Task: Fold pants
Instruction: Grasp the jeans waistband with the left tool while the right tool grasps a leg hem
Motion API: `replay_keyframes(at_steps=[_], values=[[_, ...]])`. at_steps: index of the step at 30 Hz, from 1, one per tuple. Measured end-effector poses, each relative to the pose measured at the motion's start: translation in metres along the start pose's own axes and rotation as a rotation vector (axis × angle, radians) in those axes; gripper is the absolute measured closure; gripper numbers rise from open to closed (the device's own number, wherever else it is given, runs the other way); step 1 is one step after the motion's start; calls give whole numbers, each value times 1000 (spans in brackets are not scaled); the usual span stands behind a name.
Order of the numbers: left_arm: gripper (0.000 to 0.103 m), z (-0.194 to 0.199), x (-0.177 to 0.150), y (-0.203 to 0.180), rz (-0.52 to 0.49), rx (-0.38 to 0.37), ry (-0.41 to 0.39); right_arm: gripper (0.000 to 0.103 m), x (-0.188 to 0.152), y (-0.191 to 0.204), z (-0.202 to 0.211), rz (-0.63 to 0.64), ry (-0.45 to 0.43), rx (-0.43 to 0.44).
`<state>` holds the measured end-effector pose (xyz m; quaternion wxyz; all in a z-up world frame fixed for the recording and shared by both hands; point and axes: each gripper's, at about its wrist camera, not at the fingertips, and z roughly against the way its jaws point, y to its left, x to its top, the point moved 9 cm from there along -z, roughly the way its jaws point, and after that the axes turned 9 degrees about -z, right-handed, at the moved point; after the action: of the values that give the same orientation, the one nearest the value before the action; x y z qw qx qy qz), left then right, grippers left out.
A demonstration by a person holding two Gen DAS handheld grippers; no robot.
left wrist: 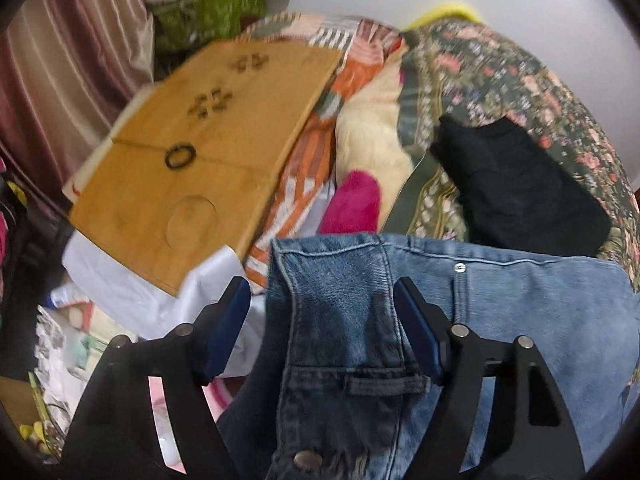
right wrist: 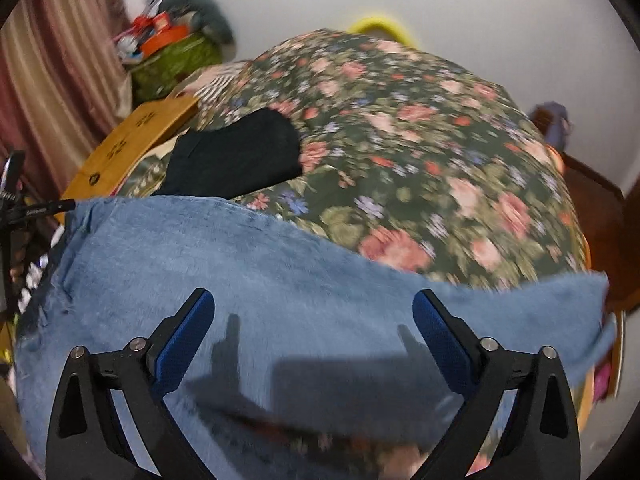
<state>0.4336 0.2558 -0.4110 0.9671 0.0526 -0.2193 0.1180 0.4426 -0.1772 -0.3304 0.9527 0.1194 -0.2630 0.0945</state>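
Note:
Blue denim jeans (left wrist: 520,312) lie across the near side of a floral bedspread (right wrist: 420,148). In the left wrist view their waistband end with belt loop and metal button lies bunched between my open left gripper (left wrist: 324,288) fingers, not pinched. In the right wrist view the jeans (right wrist: 260,280) spread flat, and my right gripper (right wrist: 314,300) hovers open just above the cloth, casting its shadow on it.
A folded black garment (left wrist: 520,188) (right wrist: 240,160) lies on the bedspread beyond the jeans. A wooden board (left wrist: 200,152) rests at the left, with a pink cloth (left wrist: 354,204) and a cream blanket (left wrist: 372,140) beside it. A green bag (right wrist: 176,60) stands by the curtain.

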Motion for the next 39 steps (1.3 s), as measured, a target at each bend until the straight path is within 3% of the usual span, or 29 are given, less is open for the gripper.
replay_keyframes(at_steps=[5, 7, 9, 11, 12, 17, 19, 24, 28, 33, 39], values=[[34, -23, 1, -7, 15, -57, 43, 16, 7, 6, -37, 128, 84, 21], [41, -29, 4, -11, 10, -74, 56, 27, 5, 6, -50, 174, 119, 16], [42, -34, 7, -13, 4, -62, 63, 34, 4, 6, -57, 162, 142, 66], [51, -35, 9, -16, -8, -59, 54, 39, 3, 6, -56, 147, 153, 98], [65, -33, 11, -22, -33, -82, 44, 44, 1, 8, -55, 158, 157, 107], [81, -13, 14, -37, -156, -21, -11, 68, -3, 14, -51, 182, 161, 103], [83, -1, 17, -40, -184, -10, -37, 89, -2, 14, -50, 172, 161, 98], [83, 20, 34, -33, -161, -4, -88, 96, 6, 13, -47, 187, 83, 25], [84, 32, 51, -30, -121, -35, -115, 96, 28, 8, -31, 114, -14, -31], [84, 61, 50, -35, -140, -60, -166, 97, 30, 13, 10, 92, -84, -5], [84, 114, 26, -33, -185, -115, -242, 97, -1, 28, 64, 85, -105, 37]])
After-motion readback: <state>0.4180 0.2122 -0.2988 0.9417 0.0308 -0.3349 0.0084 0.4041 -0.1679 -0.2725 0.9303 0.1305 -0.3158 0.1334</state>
